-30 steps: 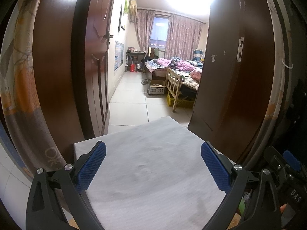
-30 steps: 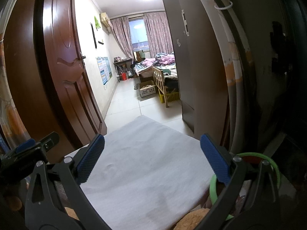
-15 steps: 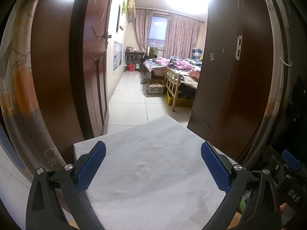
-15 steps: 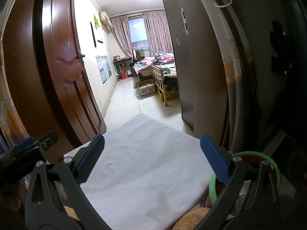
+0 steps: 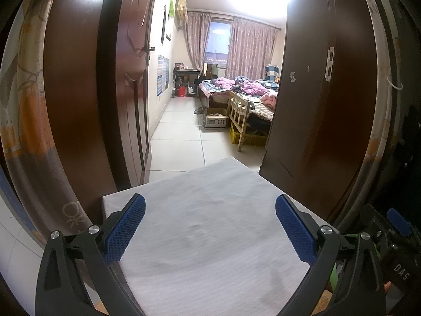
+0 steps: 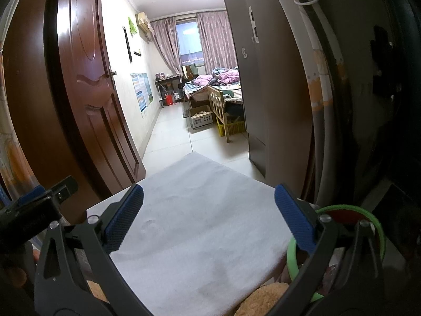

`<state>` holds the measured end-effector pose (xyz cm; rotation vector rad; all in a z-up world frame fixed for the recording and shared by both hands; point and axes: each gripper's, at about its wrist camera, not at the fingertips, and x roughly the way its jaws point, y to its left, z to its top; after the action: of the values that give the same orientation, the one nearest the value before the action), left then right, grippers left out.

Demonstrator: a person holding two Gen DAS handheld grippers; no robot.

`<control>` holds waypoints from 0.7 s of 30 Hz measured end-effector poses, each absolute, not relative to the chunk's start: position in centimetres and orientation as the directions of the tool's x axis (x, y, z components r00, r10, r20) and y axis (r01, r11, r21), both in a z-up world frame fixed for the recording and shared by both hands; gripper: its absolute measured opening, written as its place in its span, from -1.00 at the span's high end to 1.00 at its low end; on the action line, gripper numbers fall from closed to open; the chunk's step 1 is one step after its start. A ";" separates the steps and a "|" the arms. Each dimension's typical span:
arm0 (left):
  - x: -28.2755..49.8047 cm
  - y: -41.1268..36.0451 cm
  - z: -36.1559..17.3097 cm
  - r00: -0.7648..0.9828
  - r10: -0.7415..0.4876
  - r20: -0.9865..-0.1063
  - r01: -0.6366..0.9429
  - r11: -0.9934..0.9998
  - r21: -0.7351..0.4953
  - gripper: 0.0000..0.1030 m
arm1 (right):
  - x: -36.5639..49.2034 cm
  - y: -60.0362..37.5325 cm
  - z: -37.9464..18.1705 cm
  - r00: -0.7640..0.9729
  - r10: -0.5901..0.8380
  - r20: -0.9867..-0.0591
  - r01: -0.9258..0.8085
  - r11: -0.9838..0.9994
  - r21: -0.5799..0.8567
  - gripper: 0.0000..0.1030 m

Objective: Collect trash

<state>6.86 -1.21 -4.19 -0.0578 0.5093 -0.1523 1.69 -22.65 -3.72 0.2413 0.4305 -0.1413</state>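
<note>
The left hand-held gripper (image 5: 210,226) and the right hand-held gripper (image 6: 209,218) both hang with fingers spread apart, empty, over a white foam pad (image 5: 210,237). No trash lies on the pad; I cannot tell where any is. This looks like the start: the next move calls for finding a piece. A green-rimmed bin (image 6: 379,234) sits just beside the pad at its right edge, perhaps the drop point. Beyond the pad, an open brown door (image 6: 86,92), a cardboard box (image 5: 215,121) and a bed (image 5: 236,87). Nothing blocks the grippers.
</note>
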 end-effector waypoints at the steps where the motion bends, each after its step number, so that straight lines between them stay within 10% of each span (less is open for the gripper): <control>1: 6.9 -1.2 -4.2 0.862 -0.157 -0.482 0.129 0.987 -0.092 -0.84 | 1.7 -22.7 -3.8 0.898 -0.085 -0.431 0.187 0.961 0.202 -0.91; 21: 7.0 -1.2 -4.5 0.861 -0.133 -0.492 0.111 0.991 -0.075 -0.84 | 2.0 -23.0 -4.2 0.888 -0.083 -0.453 0.195 0.959 0.207 -0.91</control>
<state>7.02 -1.18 -4.50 -0.0450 0.5189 -0.1280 1.98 -23.02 -4.24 0.2519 0.4569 -0.1457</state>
